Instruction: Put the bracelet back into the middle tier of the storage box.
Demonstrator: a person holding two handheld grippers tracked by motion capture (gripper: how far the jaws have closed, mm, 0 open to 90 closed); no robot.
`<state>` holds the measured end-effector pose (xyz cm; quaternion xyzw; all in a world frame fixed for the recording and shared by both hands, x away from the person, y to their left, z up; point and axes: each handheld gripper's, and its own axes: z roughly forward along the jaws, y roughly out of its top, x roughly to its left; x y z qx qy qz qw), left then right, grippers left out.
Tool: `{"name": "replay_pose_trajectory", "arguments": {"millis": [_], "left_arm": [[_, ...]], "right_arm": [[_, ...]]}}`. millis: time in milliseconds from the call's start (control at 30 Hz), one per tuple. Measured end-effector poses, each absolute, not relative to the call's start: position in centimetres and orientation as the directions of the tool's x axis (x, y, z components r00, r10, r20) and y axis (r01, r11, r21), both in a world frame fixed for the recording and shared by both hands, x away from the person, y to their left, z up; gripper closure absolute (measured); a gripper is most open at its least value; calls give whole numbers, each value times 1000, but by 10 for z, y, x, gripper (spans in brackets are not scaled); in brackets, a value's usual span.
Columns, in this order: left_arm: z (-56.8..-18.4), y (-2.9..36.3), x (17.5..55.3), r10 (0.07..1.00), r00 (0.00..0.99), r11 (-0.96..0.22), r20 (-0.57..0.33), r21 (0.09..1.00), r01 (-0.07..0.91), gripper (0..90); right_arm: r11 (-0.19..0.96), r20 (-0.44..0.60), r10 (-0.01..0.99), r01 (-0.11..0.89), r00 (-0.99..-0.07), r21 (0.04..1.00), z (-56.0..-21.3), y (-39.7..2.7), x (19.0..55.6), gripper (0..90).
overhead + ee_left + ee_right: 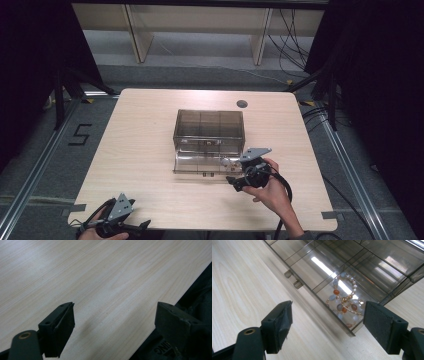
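1 smoky, see-through plastic box (208, 126) stands mid-table with 1 drawer (200, 164) pulled out toward the near side; in the drawer's right-end compartment lies 1 bracelet (344, 303) of round pearly, grey and orange beads on gold links. The 2 grippers have black, blocky jaws. The right gripper (233, 182) hovers just near of that compartment, jaws wide with nothing between; the left gripper (145, 225) rests at the pale wood-grain table's (145, 150) near-left edge, equally wide and empty.
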<state>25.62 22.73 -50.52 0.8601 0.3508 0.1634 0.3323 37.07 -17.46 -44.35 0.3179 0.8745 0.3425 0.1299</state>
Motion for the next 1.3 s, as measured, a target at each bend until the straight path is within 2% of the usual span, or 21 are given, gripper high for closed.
{"name": "replay_pose_trajectory", "arguments": {"millis": [467, 567, 633, 667, 733, 767, 1300], "left_arm": [[-506, 227, 256, 717, 696, -521, 37, 692, 500, 162], [-506, 227, 256, 716, 697, -522, 37, 692, 499, 162], [-506, 227, 256, 717, 696, -521, 35, 691, 501, 161], [-506, 227, 256, 717, 696, -521, 35, 691, 501, 162], [-506, 227, 256, 716, 697, -521, 36, 692, 500, 162], [-506, 227, 256, 718, 696, -519, 35, 692, 501, 162], [-506, 227, 256, 717, 696, -520, 35, 692, 501, 162]], "right_arm": [[557, -8, 646, 464, -763, 689, -445, -181, 364, 236], [541, 9, 670, 497, -742, 678, -445, -181, 361, 235], [557, 1, 641, 467, -767, 686, -445, -182, 362, 235], [542, 17, 667, 501, -745, 675, -444, -182, 359, 234], [557, 2, 636, 461, -772, 691, -446, -182, 360, 233], [540, 23, 663, 499, -748, 678, -445, -182, 357, 233], [550, 11, 641, 469, -767, 691, -452, -177, 346, 232]]}}
